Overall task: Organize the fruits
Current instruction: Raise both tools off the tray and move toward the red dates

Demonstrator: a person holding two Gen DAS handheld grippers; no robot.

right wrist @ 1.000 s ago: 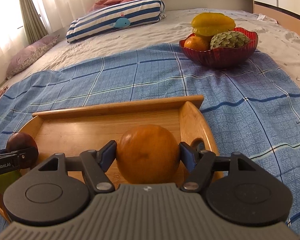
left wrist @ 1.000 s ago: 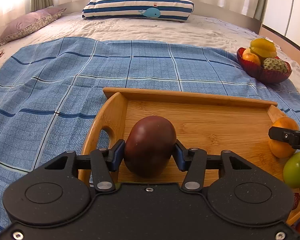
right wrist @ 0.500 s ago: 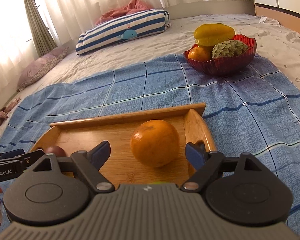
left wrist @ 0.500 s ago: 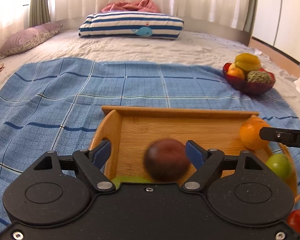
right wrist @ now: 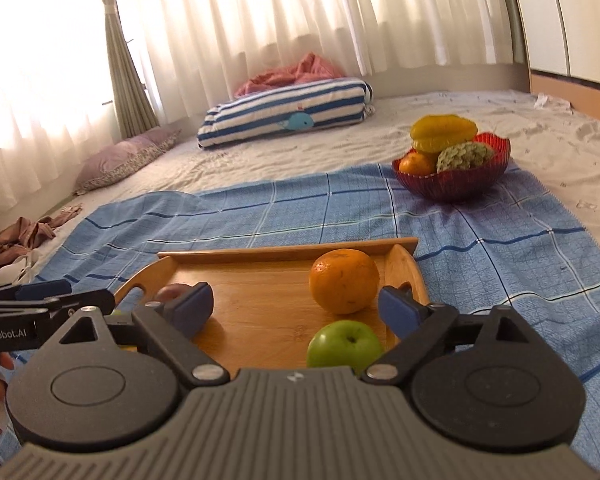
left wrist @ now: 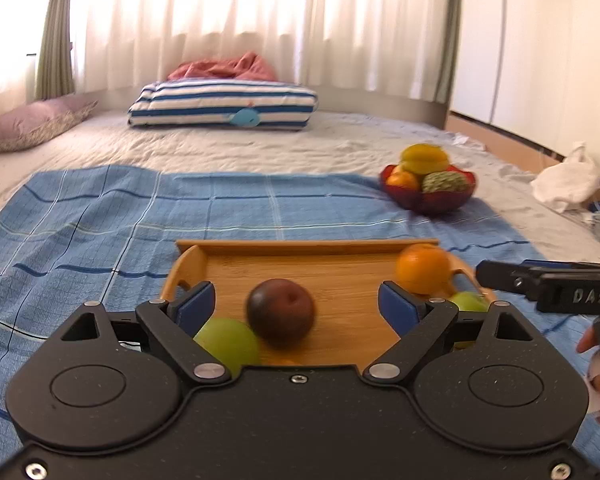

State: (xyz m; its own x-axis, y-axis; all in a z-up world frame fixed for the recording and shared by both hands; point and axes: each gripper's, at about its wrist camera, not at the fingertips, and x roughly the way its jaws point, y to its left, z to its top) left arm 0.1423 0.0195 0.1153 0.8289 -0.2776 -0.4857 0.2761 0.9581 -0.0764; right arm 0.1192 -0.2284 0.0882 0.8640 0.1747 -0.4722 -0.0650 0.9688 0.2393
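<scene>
A wooden tray (left wrist: 340, 249) (right wrist: 260, 256) lies on a blue checked cloth on the bed. In it rest a dark purple fruit (left wrist: 281, 314), an orange (left wrist: 423, 268) (right wrist: 344, 281) and green apples (left wrist: 228, 340) (right wrist: 345, 345). My left gripper (left wrist: 296, 307) hangs back above the tray's near side, its jaws opening, the purple fruit lying loose between them, untouched. My right gripper (right wrist: 296, 307) is also raised, jaws opening, with the orange and a green apple free in front of its fingers. Each gripper shows at the edge of the other's view.
A red bowl (left wrist: 428, 196) (right wrist: 452, 184) with a yellow starfruit, an orange and a scaly green fruit stands at the far right of the cloth. A striped pillow (left wrist: 224, 108) and a purple pillow (left wrist: 32, 124) lie at the head of the bed. White cloth (left wrist: 568, 180) lies right.
Both grippers let go: the left released the purple fruit, the right the orange. Both opened wide, lifted and drew back from the tray, so the fruits look smaller and farther.
</scene>
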